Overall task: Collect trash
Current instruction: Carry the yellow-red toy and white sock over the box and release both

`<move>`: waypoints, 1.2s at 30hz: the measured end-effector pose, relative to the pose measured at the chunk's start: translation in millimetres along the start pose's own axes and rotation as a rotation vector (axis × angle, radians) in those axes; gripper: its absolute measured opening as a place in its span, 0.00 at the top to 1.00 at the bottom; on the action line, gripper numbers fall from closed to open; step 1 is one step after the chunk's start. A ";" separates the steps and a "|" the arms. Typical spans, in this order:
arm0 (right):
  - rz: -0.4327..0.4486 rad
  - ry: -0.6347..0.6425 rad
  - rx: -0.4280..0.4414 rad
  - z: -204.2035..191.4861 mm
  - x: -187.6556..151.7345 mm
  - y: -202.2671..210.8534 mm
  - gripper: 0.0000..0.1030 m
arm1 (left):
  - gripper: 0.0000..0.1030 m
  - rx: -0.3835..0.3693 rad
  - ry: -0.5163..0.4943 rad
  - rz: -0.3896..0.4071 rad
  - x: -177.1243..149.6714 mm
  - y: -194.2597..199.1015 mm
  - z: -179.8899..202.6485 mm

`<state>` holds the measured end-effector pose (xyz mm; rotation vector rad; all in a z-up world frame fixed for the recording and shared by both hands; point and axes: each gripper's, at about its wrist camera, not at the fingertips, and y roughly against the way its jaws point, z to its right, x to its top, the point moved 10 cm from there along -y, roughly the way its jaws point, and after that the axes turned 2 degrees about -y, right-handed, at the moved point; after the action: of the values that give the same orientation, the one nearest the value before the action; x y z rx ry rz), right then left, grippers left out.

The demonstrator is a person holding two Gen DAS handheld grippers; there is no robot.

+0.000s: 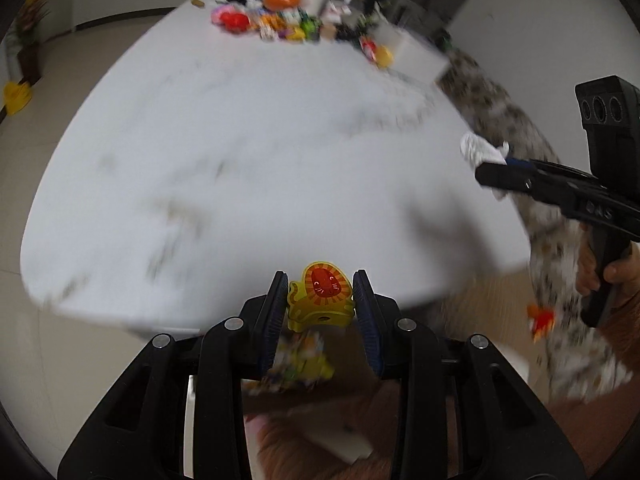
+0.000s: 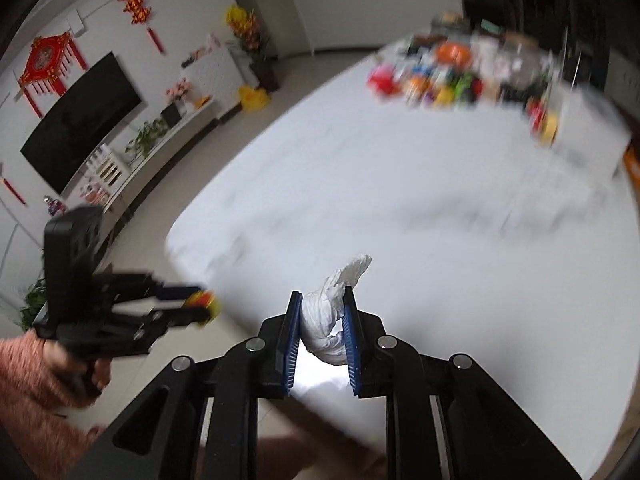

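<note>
White table (image 1: 240, 152), marble-veined, blurred by motion; living-room floor and a TV wall (image 2: 80, 120) lay beyond it.

Item 1: clutter (image 1: 288, 16), a bright mixed heap along the table's far edge. You had not touched it; which pieces counted as trash could not be told through the blur.

Item 2: lion tag (image 1: 322, 298), yellow with an orange face. Your left gripper (image 1: 320, 300) was clamped on it, one blue pad (image 1: 276, 320) pressing each side, the lion's head standing up past the fingertips, just off the table's near edge.

Item 3: tissue (image 2: 332, 312), white and twisted. Your right gripper (image 2: 322, 320) was closed on its middle, one end poking out beyond the tips, the other hanging behind the pads, over the table's near edge.

Status, by judgement: two pieces were picked up and in carriage, neither yet dropped. No bin showed in either view. Middle of the table looked bare; the far heap remained to be sorted.
</note>
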<state>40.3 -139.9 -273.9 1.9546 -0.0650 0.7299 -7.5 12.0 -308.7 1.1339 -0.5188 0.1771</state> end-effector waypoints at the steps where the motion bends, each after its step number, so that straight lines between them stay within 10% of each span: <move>1: -0.027 0.004 0.004 -12.5 -22.9 -6.1 0.81 | 0.67 -0.001 -0.013 -0.021 -16.0 -0.7 -2.6; 17: -0.308 -0.297 -0.091 24.6 -260.7 -203.8 0.80 | 0.67 0.010 0.005 -0.406 -205.3 -198.5 -65.7; 19: -0.323 -0.309 -0.121 36.6 -274.4 -224.9 0.65 | 0.63 0.044 0.011 -0.441 -219.1 -226.3 -77.9; 21: -0.334 -0.325 -0.159 48.3 -290.1 -242.2 0.22 | 0.29 0.106 0.022 -0.487 -233.0 -251.7 -93.9; 23: -0.381 -0.347 -0.200 63.3 -306.3 -260.0 0.24 | 0.26 0.175 0.022 -0.516 -242.2 -269.3 -110.9; 36: -0.409 -0.318 -0.224 62.8 -294.5 -219.5 0.19 | 0.26 0.220 0.056 -0.484 -213.7 -215.1 -112.1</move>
<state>-94.7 -160.7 -620.6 1.7744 0.0577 0.1346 -74.9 47.7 -622.9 1.4319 -0.1661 -0.1588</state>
